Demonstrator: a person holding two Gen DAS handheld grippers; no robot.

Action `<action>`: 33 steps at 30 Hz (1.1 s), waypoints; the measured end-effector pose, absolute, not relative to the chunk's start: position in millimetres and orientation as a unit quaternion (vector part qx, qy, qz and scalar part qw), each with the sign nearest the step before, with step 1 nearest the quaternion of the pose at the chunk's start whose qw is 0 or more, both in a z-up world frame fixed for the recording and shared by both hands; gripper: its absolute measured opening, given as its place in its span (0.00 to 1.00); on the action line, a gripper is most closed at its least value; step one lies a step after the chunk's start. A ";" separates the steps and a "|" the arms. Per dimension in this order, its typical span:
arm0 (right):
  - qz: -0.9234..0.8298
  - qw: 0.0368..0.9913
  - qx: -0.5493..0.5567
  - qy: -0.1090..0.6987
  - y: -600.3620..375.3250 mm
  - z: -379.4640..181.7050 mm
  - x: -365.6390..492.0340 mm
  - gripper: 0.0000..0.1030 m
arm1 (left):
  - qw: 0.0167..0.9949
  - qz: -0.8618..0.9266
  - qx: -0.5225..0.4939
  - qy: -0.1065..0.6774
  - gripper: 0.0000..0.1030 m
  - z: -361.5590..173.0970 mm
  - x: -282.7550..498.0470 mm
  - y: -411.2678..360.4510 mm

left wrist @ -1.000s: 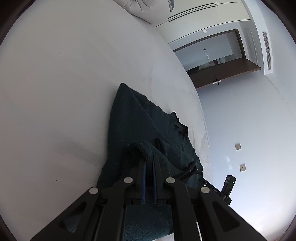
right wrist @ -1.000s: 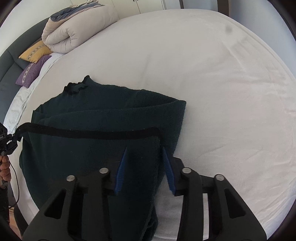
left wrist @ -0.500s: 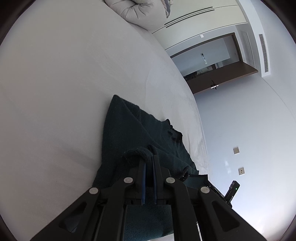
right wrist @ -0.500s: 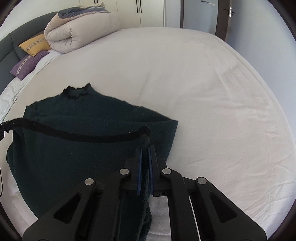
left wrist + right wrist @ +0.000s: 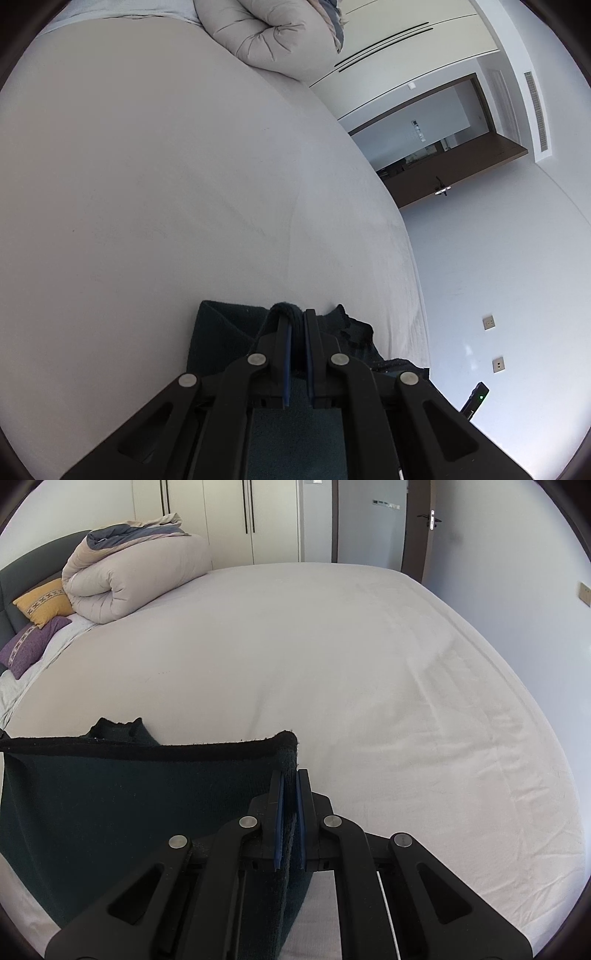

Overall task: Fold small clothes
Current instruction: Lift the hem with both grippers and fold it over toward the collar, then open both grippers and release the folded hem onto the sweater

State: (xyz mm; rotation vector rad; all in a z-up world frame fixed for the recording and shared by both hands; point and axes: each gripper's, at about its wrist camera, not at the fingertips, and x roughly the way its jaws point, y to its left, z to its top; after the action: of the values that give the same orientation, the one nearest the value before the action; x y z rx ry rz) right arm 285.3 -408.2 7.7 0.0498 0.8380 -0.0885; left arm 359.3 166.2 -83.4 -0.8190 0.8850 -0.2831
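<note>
From the left wrist, the left hand-held gripper (image 5: 297,317) pinches the dark green garment (image 5: 221,339) near the bed's (image 5: 147,184) near edge. From the right wrist, the right hand-held gripper (image 5: 290,779) clamps its black-trimmed hem (image 5: 147,744), stretched taut above the bed.

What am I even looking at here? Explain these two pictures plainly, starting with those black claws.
No robot: a person holds a two-finger claw in each hand, with a wide-angle camera looking along each one's fingers. One picture comes from the left claw, the other from the right claw. Both are shut on the hem of a dark green sweater, holding it up above a white bed. A rolled duvet and two cushions lie near the headboard.
</note>
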 end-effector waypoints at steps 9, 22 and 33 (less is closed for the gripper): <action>-0.069 0.887 0.035 0.455 -415.8 -45.2 338.3 0.08 | 0.795 -0.107 -0.394 0.448 0.19 -137.0 400.6 154.3; -0.042 0.908 0.153 0.388 -451.1 -7.3 255.1 0.63 | 0.824 -0.126 -0.370 0.410 0.72 -115.5 301.2 164.3; 0.010 0.892 0.191 0.409 -413.8 -36.5 125.6 0.63 | 0.838 -0.151 -0.317 0.418 0.66 -134.4 240.6 141.4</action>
State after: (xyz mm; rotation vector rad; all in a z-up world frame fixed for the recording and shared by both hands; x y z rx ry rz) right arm 125.6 -413.8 -36.5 0.3973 0.8479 0.0206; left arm 240.6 141.4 -134.4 -0.6697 0.8843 -0.3191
